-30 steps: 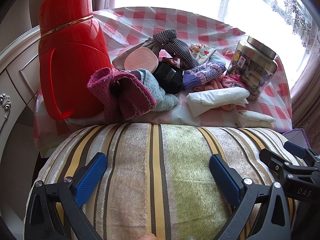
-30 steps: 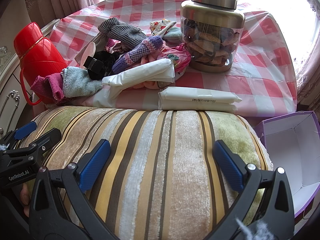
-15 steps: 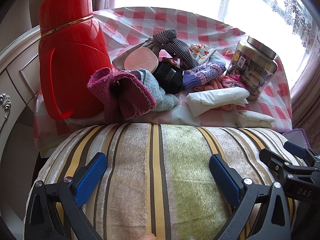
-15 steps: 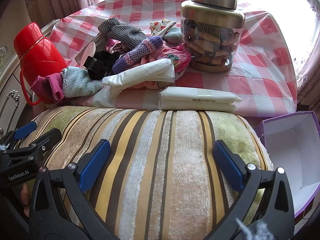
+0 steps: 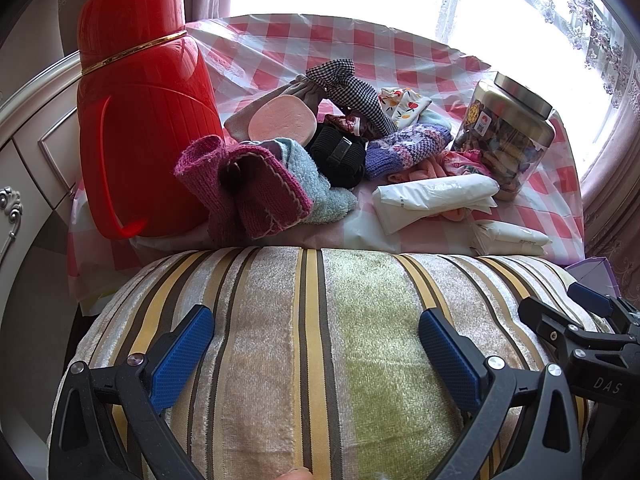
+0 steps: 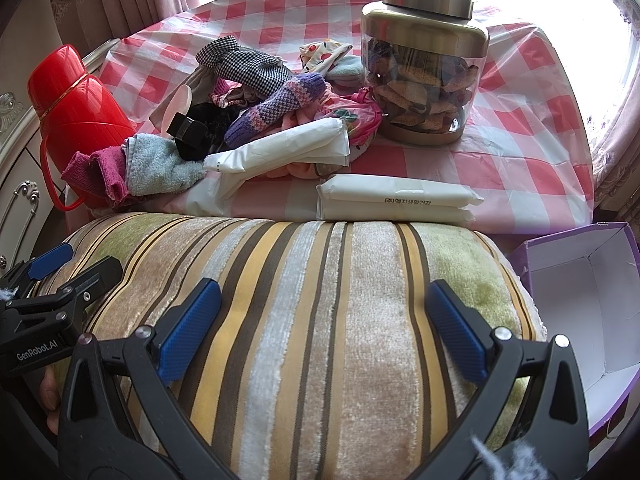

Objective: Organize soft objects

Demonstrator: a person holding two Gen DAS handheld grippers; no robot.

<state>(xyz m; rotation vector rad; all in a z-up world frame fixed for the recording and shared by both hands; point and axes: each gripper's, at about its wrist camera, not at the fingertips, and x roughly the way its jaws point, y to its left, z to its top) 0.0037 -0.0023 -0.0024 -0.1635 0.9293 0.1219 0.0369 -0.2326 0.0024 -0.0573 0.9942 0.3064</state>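
A striped velvet cushion (image 5: 360,280) (image 6: 304,248) fills the foreground of both views. My left gripper (image 5: 314,320) is open wide, its blue pads lying on the cushion's top. In the same way, my right gripper (image 6: 323,292) stands open on the cushion. Beyond it, a pile of soft things lies on the checked tablecloth (image 5: 360,40): a magenta knit sock (image 5: 248,188), a light blue sock (image 5: 320,192), a black elastic band (image 5: 340,156), a purple knit sock (image 6: 280,104), a checked cloth (image 6: 248,64) and a pink puff (image 5: 280,124). Two white soft packets (image 6: 280,152) (image 6: 396,200) lie nearest the cushion.
A tall red thermos (image 5: 136,120) stands at the table's left edge beside a white drawer unit (image 5: 28,152). A glass jar with a metal lid (image 6: 424,68) stands at the right. An open purple box (image 6: 580,300) sits low, right of the cushion.
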